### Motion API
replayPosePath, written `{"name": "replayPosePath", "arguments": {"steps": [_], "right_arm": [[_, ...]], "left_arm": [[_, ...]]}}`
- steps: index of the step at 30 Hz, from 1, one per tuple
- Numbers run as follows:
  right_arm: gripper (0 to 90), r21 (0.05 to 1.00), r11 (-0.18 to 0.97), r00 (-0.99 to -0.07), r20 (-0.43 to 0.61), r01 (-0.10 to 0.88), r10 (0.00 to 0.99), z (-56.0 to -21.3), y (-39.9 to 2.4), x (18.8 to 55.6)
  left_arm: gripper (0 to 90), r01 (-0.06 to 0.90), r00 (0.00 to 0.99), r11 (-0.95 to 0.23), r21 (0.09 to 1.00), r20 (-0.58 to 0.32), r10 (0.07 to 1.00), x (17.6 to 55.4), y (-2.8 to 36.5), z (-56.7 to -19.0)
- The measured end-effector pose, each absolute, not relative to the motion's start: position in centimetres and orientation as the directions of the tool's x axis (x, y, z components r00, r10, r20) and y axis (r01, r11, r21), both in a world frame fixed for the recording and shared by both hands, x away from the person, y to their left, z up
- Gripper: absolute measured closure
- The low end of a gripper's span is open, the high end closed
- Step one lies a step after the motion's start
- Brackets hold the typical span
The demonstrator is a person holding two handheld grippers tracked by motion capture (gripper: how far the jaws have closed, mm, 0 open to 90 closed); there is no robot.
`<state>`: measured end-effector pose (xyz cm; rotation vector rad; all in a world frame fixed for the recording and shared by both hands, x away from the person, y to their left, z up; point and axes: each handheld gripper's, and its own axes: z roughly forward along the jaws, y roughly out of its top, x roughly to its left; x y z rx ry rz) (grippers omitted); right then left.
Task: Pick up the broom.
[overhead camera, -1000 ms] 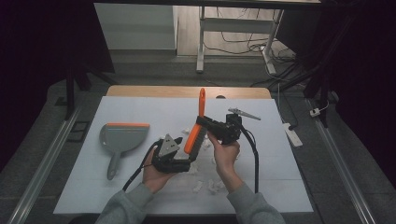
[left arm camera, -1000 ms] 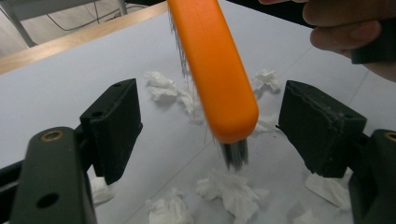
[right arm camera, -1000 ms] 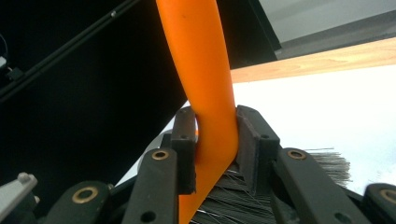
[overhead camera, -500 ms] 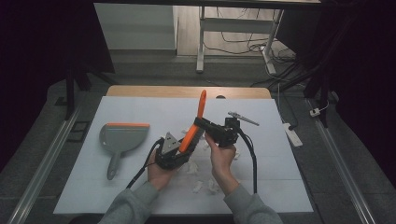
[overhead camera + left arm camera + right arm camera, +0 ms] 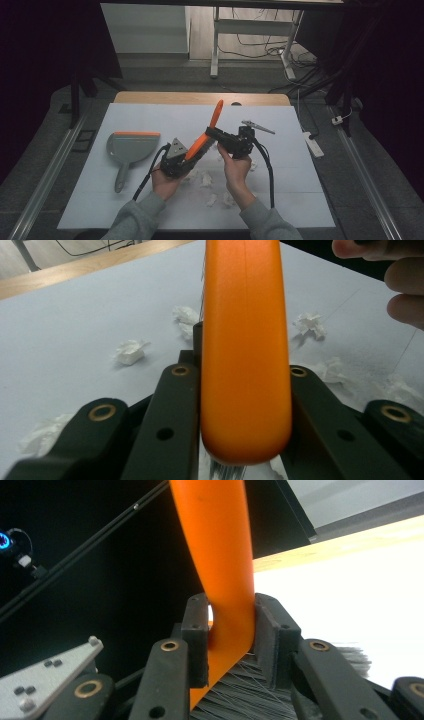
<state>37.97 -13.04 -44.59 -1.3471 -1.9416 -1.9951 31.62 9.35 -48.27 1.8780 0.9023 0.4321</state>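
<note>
Two grippers hold one brush

The grey dustpan (image 5: 131,146) lies at the left. The left gripper (image 5: 176,161) has just closed on the orange brush (image 5: 207,131); the right gripper (image 5: 231,141) clamps it too, above paper scraps (image 5: 205,179). Next, I think: one lets go, then sweep.

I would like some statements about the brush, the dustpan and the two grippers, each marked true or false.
1. Both the left gripper and the right gripper are shut on the orange brush. True.
2. The dustpan lies to the right of the hands. False: it lies to their left, on the white table.
3. Crumpled paper scraps lie on the table. True.
4. The brush lies flat on the table. False: it is held up, handle slanting upward.
</note>
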Motion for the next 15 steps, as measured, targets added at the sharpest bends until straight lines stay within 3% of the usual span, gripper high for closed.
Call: {"name": "replayPosePath", "arguments": {"steps": [7, 8, 15], "right_arm": [[54.2, 0.828, -0.167, -0.654, 0.531, 0.535, 0.538, -43.6, -13.1, 37.8], [49.4, 0.832, -0.141, -0.665, 0.520, 0.537, 0.536, -43.2, -13.4, 37.9], [42.8, 0.863, 0.060, -0.725, 0.381, 0.501, 0.574, -42.7, -14.6, 38.1]], "left_arm": [[78.7, 0.413, 0.677, -0.256, 0.874, -0.106, 0.728, 31.9, 10.8, -47.0], [78.7, 0.422, 0.680, -0.269, 0.866, -0.105, 0.726, 32.0, 11.5, -46.7], [78.7, 0.432, 0.710, -0.353, 0.830, -0.072, 0.701, 32.1, 13.6, -45.4]]}}
